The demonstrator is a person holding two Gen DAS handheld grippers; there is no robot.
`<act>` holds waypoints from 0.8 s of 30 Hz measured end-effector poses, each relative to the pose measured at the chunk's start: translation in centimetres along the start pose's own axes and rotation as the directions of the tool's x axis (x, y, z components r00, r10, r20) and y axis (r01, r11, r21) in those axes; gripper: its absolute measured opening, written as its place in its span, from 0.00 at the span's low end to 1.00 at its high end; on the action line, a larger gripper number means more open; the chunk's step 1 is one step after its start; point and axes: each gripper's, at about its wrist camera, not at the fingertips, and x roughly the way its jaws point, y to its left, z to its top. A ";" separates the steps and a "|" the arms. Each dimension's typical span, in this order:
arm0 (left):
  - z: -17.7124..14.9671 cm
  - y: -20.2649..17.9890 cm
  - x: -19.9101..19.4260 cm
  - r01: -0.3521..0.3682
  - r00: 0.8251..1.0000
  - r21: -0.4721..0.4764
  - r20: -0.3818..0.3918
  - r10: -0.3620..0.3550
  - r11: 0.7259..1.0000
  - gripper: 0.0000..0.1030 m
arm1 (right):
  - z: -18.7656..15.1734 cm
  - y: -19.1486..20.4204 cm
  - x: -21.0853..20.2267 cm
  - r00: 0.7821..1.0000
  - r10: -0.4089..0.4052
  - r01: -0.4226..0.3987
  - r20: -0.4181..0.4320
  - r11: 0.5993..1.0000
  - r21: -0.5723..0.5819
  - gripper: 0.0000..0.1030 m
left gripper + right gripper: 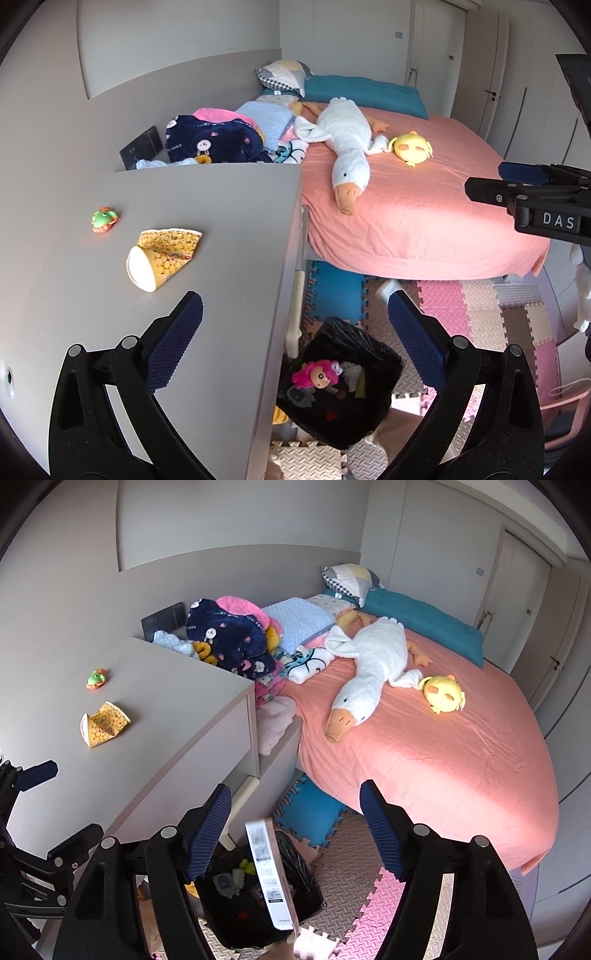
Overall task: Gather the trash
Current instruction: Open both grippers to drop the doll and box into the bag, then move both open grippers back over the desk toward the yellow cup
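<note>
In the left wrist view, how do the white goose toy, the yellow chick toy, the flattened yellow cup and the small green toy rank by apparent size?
Largest to smallest:
1. white goose toy
2. flattened yellow cup, though it lies nearer the camera
3. yellow chick toy
4. small green toy

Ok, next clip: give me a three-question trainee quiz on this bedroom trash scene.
1. True or false: the black-lined trash bin stands on the foam floor mats beside the grey desk.
2. Which piece of trash lies on the desk? A) yellow paper carton B) glass bottle C) banana peel
3. Fill in: the flat printed box seen between the pads of the right claw is above the ____.

Key: 1 true. 2 A. 3 bin; the pads stand clear of the box, and the left claw is open and empty too.
</note>
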 end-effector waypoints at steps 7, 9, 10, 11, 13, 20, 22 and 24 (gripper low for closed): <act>-0.4 1.4 -0.1 -0.008 1.000 -0.021 -0.006 0.008 1.000 0.94 | 0.2 -0.1 0.0 1.000 0.014 -0.014 -0.005 1.000 0.017 0.71; -0.5 1.5 0.1 -0.010 1.000 -0.024 -0.011 0.010 1.000 0.94 | 0.2 0.1 0.2 1.000 0.024 -0.024 -0.010 1.000 0.018 0.71; -0.6 1.6 0.2 -0.009 1.000 -0.024 -0.012 0.008 1.000 0.94 | 0.2 0.2 0.2 1.000 0.027 -0.027 -0.014 0.999 0.017 0.71; -0.8 1.7 0.2 -0.008 1.000 -0.025 -0.013 0.008 1.000 0.94 | 0.2 0.3 0.3 0.999 0.030 -0.029 -0.017 0.999 0.015 0.71; -0.9 2.0 0.3 -0.009 1.000 -0.028 -0.015 0.008 1.000 0.94 | 0.2 0.8 0.5 0.999 0.034 -0.034 -0.021 0.999 0.011 0.71; -1.3 3.7 0.8 -0.014 1.000 -0.054 -0.023 0.012 0.998 0.94 | 0.6 2.8 1.5 0.998 0.064 -0.064 -0.028 0.998 -0.011 0.71; -1.4 4.4 1.0 -0.017 1.000 -0.064 -0.026 0.016 0.998 0.94 | 0.7 3.4 1.8 0.997 0.075 -0.076 -0.027 0.997 -0.014 0.71; -1.6 5.1 1.2 -0.022 0.999 -0.074 -0.030 0.020 0.997 0.94 | 0.9 4.1 2.2 0.996 0.085 -0.086 -0.029 0.996 -0.015 0.71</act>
